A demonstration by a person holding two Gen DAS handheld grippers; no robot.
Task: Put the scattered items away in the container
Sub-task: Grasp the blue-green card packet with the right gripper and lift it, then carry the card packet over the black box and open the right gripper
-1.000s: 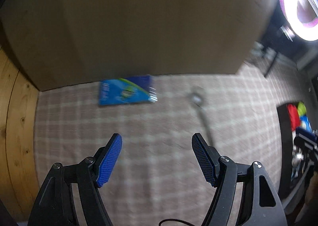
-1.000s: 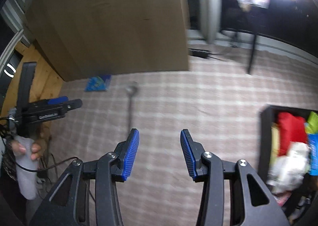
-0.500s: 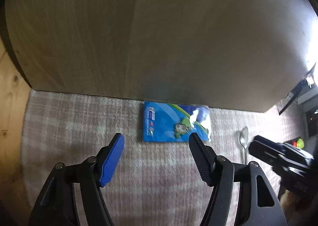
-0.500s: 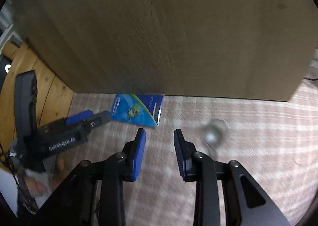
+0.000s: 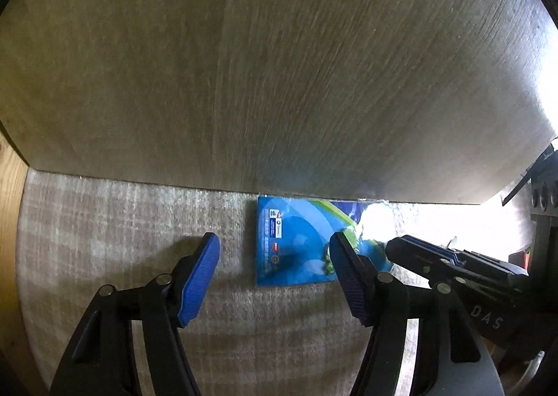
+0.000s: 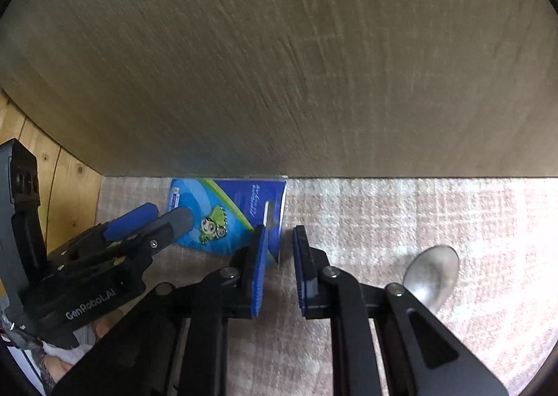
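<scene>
Both grippers have closed in on the wooden panel (image 5: 279, 65) since a second ago: the blue packet (image 5: 296, 249), then small and far off, now lies right under their fingers, and the container seen at the right back then has dropped out of sight.

The packet lies flat on the checked cloth (image 5: 104, 228), its far edge touching the foot of the panel. The left gripper (image 5: 275, 274) has its jaws wide apart and holds nothing; 1 finger sits over the packet's right part, the other on bare cloth to its left. The right gripper (image 6: 280, 267) has its jaws nearly together, a narrow slot between them, empty, just off the packet's near right corner.

I'd judge the packet light, thin and glossy, so slippery and apt to bend. Lying flat against the panel, it gives little to pinch; the near free edge or the right corner looks the best hold, perhaps 1 gripper steadying it while the other lifts.

The right wrist view shows a metal spoon (image 6: 432, 274) on the cloth to the right, and the packet's cartoon print; in the left view glare washes out that side. The left view shows the packet's left edge and the cloth beyond it.
</scene>
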